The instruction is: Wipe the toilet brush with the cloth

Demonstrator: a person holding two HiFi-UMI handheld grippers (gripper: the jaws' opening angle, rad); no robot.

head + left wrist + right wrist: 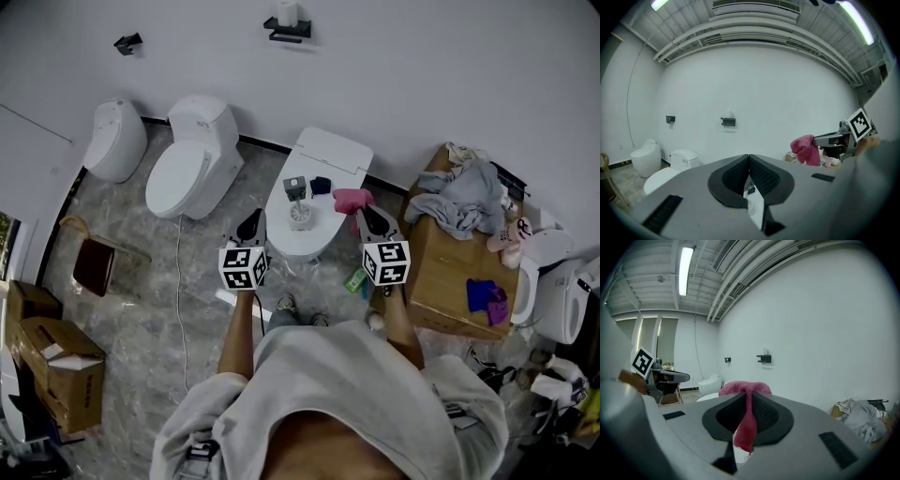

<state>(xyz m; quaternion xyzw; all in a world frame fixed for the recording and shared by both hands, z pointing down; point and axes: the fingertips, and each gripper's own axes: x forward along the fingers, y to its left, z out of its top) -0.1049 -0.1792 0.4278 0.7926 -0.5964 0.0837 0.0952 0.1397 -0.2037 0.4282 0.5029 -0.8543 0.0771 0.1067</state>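
Note:
The toilet brush point(299, 212) stands upright in a white round holder on the shut lid of a white toilet point(328, 155) in front of me; its grey handle points up. A small dark item point(321, 185) lies beside it. My right gripper point(362, 210) is shut on a pink cloth point(352, 198), held just right of the brush. In the right gripper view the cloth point(746, 420) hangs pinched between the jaws. My left gripper point(251, 221) hovers left of the toilet lid, shut with nothing in it point(749, 158). From the left gripper view the cloth point(805, 149) shows at the right.
Two more white toilets point(192, 164) point(114, 139) stand at the left by the wall. A cardboard box point(448, 267) piled with clothes is at the right. Cardboard boxes point(56, 366) and a brown stool point(94, 264) sit at the left. A green item point(354, 279) lies on the floor.

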